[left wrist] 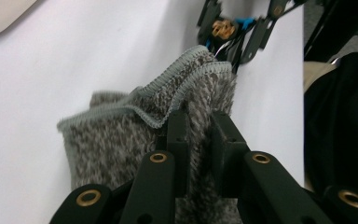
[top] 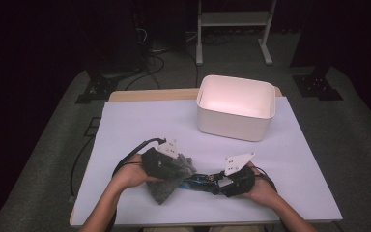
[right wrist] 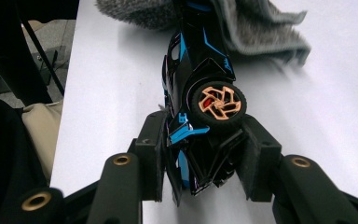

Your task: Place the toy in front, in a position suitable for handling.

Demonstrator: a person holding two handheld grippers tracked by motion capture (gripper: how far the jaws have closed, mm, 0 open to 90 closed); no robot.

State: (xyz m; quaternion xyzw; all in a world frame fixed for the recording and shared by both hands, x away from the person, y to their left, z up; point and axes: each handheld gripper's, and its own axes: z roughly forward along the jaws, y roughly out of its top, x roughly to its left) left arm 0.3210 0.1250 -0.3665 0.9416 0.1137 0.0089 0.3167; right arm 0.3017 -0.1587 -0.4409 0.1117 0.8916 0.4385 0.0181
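Left gripper (top: 174, 162) positioned near the left of centre on the white table cover (top: 140, 121), jaws clamped together on a fold of the grey speckled knitted cloth with a pale green stitched hem (top: 171, 181). In the left gripper view, left gripper (left wrist: 199, 135) seen with both pads pressed into the cloth (left wrist: 121, 140), hem edge standing above the jaw tips, remainder of the cloth draped down onto the table cover (left wrist: 74, 60). Right gripper (top: 224, 181) positioned near the right of centre, just beside the left one, jaws partly apart and clamped on the rear end of the black toy race car with blue trim and orange-spoked wheels (top: 200, 180). In the right gripper view, right gripper (right wrist: 205, 154) seen with 1 pad at each side of the car (right wrist: 198, 60), 1 wheel (right wrist: 218, 105) facing up between the pads, car turned on its side. Nose of the car pointed left toward the cloth (right wrist: 256, 28) and tucked under its edge. Car located between the 2 grippers, close to the near edge of the table. White rectangular plastic tub (top: 235, 107) standing at the far side, right of centre, well apart from both grippers. Contact between car and table surface: cannot tell.
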